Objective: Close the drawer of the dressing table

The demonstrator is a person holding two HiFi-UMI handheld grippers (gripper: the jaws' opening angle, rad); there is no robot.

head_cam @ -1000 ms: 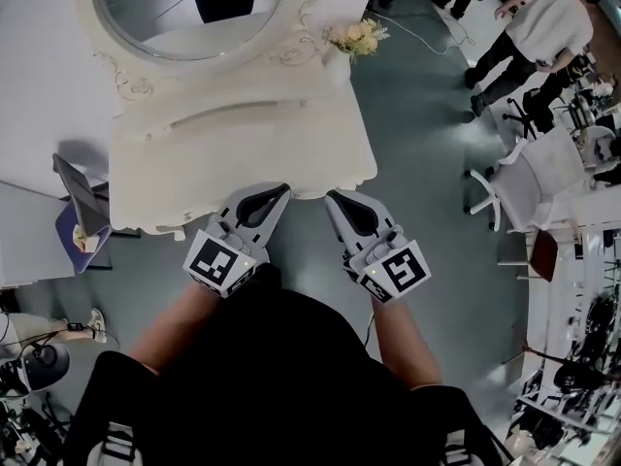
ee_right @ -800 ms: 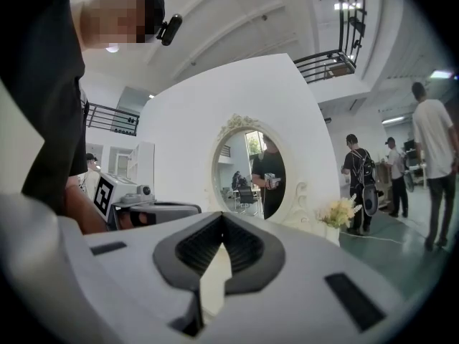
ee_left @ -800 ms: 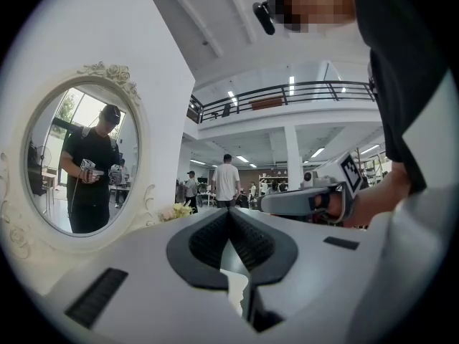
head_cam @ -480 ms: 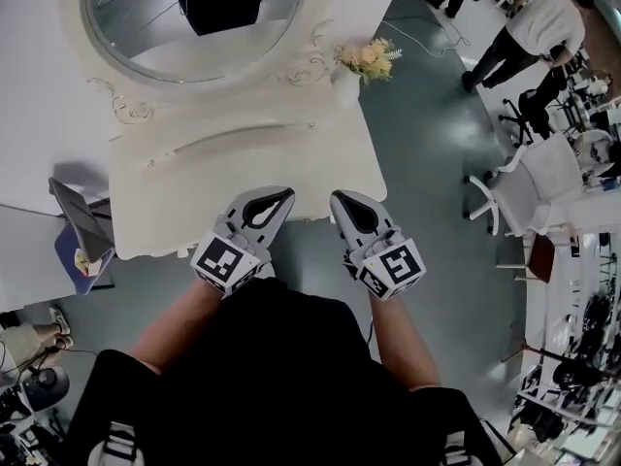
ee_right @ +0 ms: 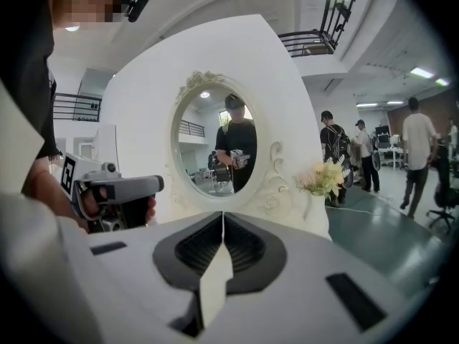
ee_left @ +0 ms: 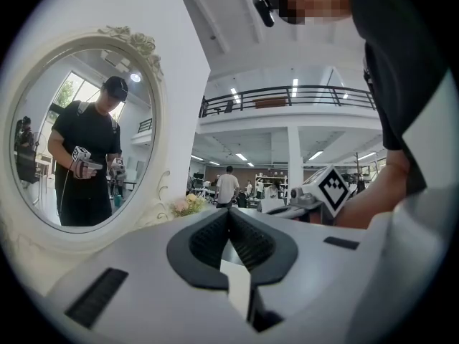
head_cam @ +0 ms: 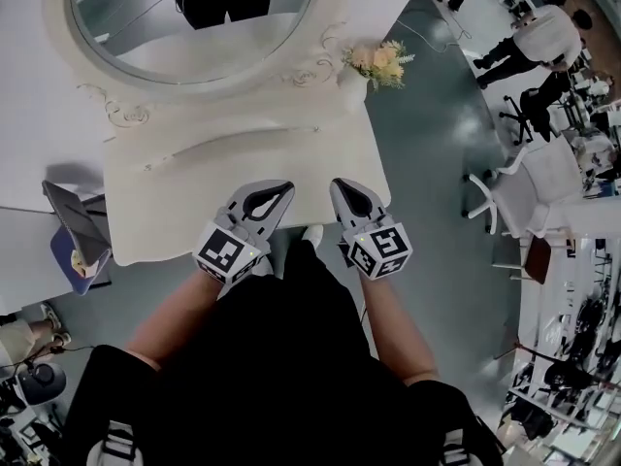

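The white dressing table with its oval mirror stands in front of me. Its drawer shows in no view; the tabletop hides the front. My left gripper and right gripper lie side by side with their tips over the tabletop's front edge. Both are shut with nothing in them. The left gripper view has its shut jaws facing the mirror, with the right gripper beside them. In the right gripper view the jaws point at the mirror.
A vase of pale flowers stands on the table's back right corner. A blue seat with a dark board sits left of the table. To the right are a white office chair and people on the grey floor.
Both grippers have moved forward, from the table's front edge to over the tabletop. The view has drawn nearer to the table. Both have stayed shut.
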